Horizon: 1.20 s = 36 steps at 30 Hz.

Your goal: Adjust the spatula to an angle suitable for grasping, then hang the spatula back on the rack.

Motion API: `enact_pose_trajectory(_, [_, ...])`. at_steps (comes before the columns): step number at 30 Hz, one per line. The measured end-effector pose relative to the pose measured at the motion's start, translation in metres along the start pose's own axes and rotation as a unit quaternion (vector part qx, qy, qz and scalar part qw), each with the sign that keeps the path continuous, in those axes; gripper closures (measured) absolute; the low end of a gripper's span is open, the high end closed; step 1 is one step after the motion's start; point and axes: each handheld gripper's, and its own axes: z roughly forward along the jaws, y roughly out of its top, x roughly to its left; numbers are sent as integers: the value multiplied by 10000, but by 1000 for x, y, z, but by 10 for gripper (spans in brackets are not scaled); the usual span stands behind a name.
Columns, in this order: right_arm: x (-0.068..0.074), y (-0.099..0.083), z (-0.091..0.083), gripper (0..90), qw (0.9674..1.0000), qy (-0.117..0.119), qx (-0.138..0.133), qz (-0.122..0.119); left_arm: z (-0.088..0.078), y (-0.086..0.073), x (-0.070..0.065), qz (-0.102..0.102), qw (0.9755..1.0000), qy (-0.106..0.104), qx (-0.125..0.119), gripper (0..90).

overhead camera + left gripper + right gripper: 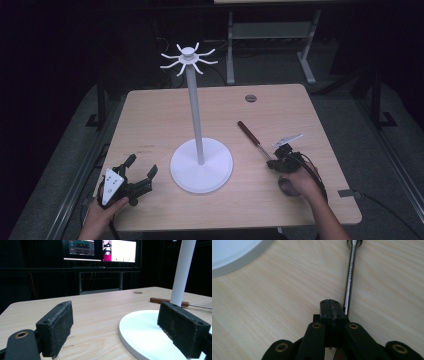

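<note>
High view has the right hand-held gripper (280, 161) pinched fully closed on nothing, beside the metal shaft of the wooden-handled screwdriver (254, 138) lying right of the white hook stand (200, 165). Left hand-held gripper (142, 175) sits wide open, empty, near-left on the tabletop (150, 115). My worry: closed jaws could nudge that shaft and roll it away.

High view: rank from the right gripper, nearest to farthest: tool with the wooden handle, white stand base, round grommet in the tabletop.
From the right gripper:
1. Tool with the wooden handle: its metal shaft ends right at the gripper.
2. White stand base: to its left, mid-table.
3. Round grommet: near the table's far edge.
</note>
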Motion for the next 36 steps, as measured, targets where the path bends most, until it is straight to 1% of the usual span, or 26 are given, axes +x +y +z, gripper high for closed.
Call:
enact_pose_trajectory(4, [-7,-2,-3,897,10000,-30,-23,75,0,0,0,7,10000,0,3,127])
enact_pose_trajectory(6, [-9,-2,-5,897,10000,-13,-65,65,0,0,0,8,10000,-1,5,127])
enact_pose_trajectory(14, [-8,1,-12,890,9996,152,-233,55,0,0,0,11,10000,0,6,127])
enact_pose_trajectory(17, [-7,2,-13,872,9995,163,-269,34,0,0,0,7,10000,1,5,127])
enact_pose_trajectory(19, [-7,5,-16,840,9992,208,-338,9,0,0,0,8,10000,-1,5,127])
enact_pose_trajectory(21, [-7,8,-18,789,9989,279,-381,59,0,0,0,5,10000,0,1,127])
enact_pose_trajectory(23, [-8,12,-18,743,9987,324,-401,55,0,0,-1,-6,10000,0,-10,127])
enact_pose_trajectory(25, [-8,13,-19,727,9986,339,-399,85,0,0,-1,1,10000,-1,-7,127])
enact_pose_trajectory(28, [-10,23,-17,680,9987,335,-378,110,0,0,0,6,10000,2,4,127])
enact_pose_trajectory(30, [-10,25,-17,668,9988,332,-354,107,0,0,0,6,10000,3,6,127])
enact_pose_trajectory(31, [-11,31,-15,653,9992,288,-247,122,0,0,0,9,10000,1,6,127])
enact_pose_trajectory(36, [-14,46,-12,626,9997,204,-121,106,0,0,0,10,10000,8,6,127])
